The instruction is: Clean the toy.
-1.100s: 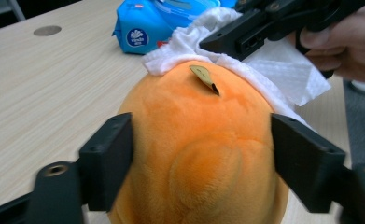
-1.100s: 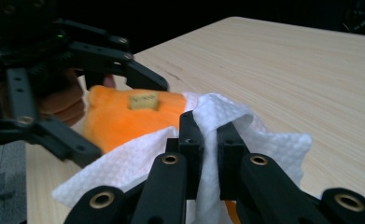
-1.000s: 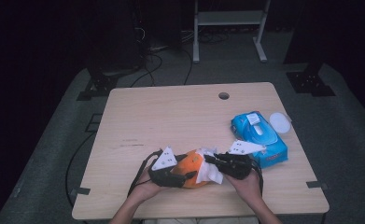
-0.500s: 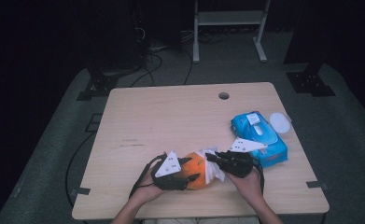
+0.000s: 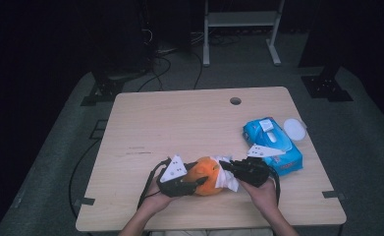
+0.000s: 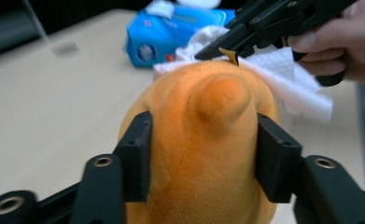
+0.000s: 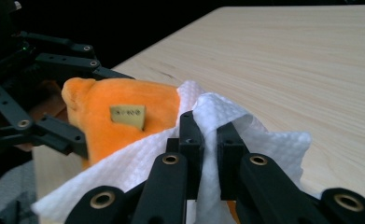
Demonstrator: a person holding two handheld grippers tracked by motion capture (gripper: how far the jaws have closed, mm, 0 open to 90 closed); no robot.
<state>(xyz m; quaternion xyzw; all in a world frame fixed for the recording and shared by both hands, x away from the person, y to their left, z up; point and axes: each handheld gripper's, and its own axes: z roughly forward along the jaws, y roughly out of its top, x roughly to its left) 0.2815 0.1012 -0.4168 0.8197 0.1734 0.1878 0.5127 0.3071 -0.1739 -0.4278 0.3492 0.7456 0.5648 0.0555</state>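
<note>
My left claw (image 5: 195,183) has just been closing and now clamps the soft orange plush toy (image 5: 205,175) at six o'clock on the wooden surface (image 5: 179,128), steadying it. At its three o'clock, my right claw (image 5: 227,166) pinches a white paper wipe (image 5: 227,178) for rubbing it.

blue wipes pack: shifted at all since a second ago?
No. The blue wipes pack lies in the same spot near the table's right edge, beside the white lid, same angle as before.
</note>
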